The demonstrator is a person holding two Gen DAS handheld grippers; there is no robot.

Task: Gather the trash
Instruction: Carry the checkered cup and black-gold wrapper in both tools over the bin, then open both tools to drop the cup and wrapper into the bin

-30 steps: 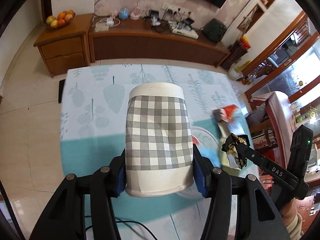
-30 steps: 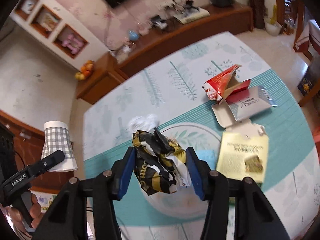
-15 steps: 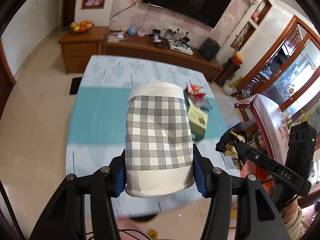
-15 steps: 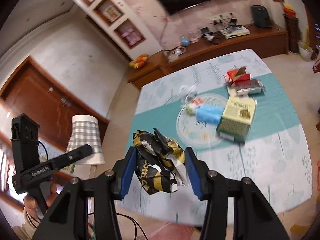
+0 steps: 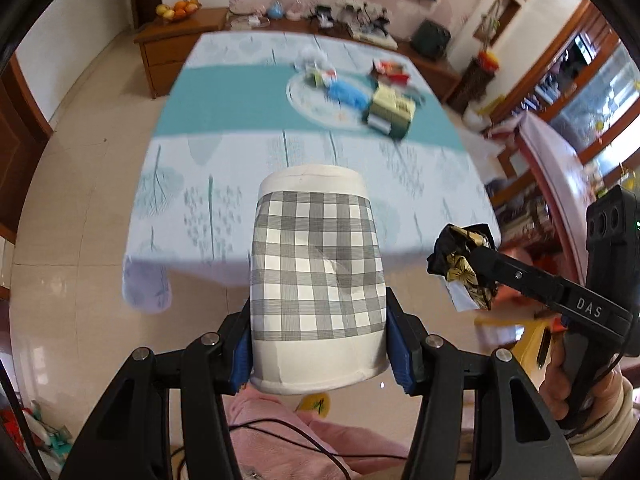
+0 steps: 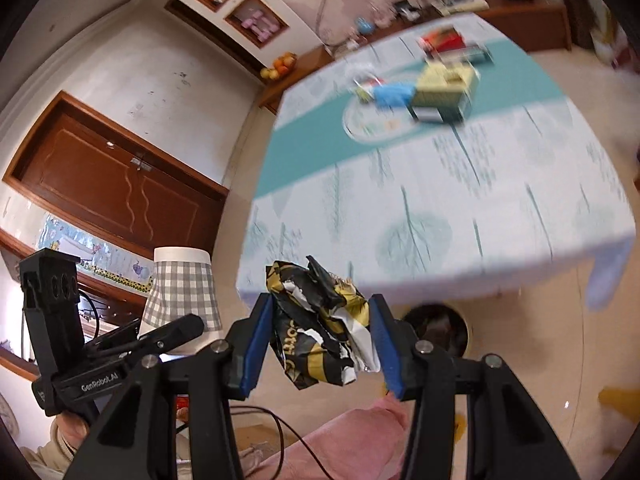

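My left gripper (image 5: 319,340) is shut on a paper cup (image 5: 318,280) with a grey checked band, held upside down off the near edge of the table (image 5: 224,216). My right gripper (image 6: 322,312) is shut on a crumpled black and gold wrapper (image 6: 320,332). In the left wrist view that wrapper (image 5: 464,268) hangs to the right of the cup. The right wrist view shows the cup (image 6: 182,292) at lower left. More trash lies far back on the table: a green box (image 5: 390,110), a blue wad (image 5: 346,94) and a red packet (image 5: 390,70).
A dark round bin (image 6: 436,328) stands on the floor below the table's near edge. Pale tiled floor (image 5: 80,240) surrounds the table. A wooden sideboard (image 5: 176,48) runs along the far wall. Pink clothing (image 6: 352,440) and a cable lie just under the grippers.
Both grippers have drawn back from over the table to beyond its near edge, still gripping the cup and the wrapper. The floor and the dark bin have come into view.
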